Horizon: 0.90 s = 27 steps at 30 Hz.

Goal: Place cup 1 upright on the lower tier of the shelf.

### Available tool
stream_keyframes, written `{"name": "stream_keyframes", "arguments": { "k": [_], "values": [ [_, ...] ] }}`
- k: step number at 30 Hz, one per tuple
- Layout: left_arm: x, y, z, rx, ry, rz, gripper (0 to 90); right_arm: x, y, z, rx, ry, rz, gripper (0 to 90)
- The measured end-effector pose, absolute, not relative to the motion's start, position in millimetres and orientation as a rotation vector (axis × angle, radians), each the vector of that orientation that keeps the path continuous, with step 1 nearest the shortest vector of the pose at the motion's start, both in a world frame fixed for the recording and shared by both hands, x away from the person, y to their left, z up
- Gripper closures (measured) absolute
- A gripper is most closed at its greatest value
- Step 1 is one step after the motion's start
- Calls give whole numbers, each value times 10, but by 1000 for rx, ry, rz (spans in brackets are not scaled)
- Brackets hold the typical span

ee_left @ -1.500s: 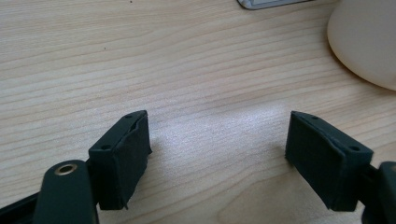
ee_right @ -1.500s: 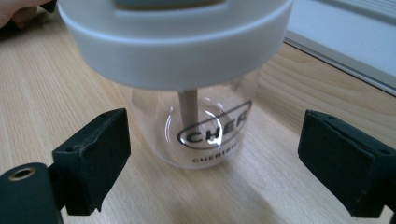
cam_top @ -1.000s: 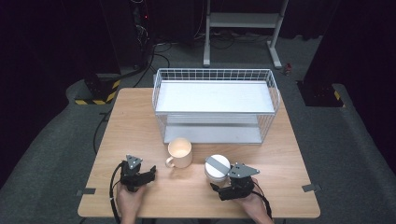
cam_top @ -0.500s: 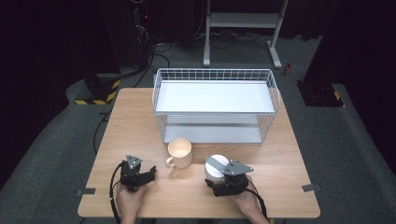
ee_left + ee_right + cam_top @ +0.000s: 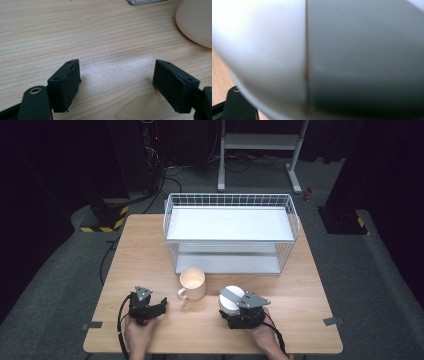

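wooden table (image 5: 150, 245) carries a white cup (image 5: 230, 297) beside the mug (image 5: 193, 283). right gripper (image 5: 239, 311) has been closing around the cup; whether its pads press yet i cannot tell. squeeze centred. left gripper (image 5: 116, 82) rests spread, empty.

A white wire two-tier rack with flat white shelves (image 5: 230, 225) stands at the far middle of the light wooden table (image 5: 145, 250). A cream ceramic mug with a side handle (image 5: 192, 283) sits upright on the table just in front of the rack's lower shelf, handle turned to the near left. Beyond the rack, on the grey carpeted floor (image 5: 380, 270), are black cables (image 5: 165, 172), a white metal stand (image 5: 260, 142) and a yellow-and-black striped block (image 5: 102, 222) to the rack's left.
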State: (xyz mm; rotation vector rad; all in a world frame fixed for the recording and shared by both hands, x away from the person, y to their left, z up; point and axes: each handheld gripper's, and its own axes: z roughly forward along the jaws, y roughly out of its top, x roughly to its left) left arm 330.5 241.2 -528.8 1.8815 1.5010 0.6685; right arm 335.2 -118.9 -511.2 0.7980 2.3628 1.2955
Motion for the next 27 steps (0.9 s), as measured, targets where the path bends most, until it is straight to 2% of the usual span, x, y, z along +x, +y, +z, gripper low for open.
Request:
{"name": "stream_keyframes", "arguments": {
  "k": [27],
  "values": [
    [3306, 2413, -5288, 1883, 1500, 667, 220, 3467, -1362, -4955, 881, 2312, 1299, 186]
  ]
}}
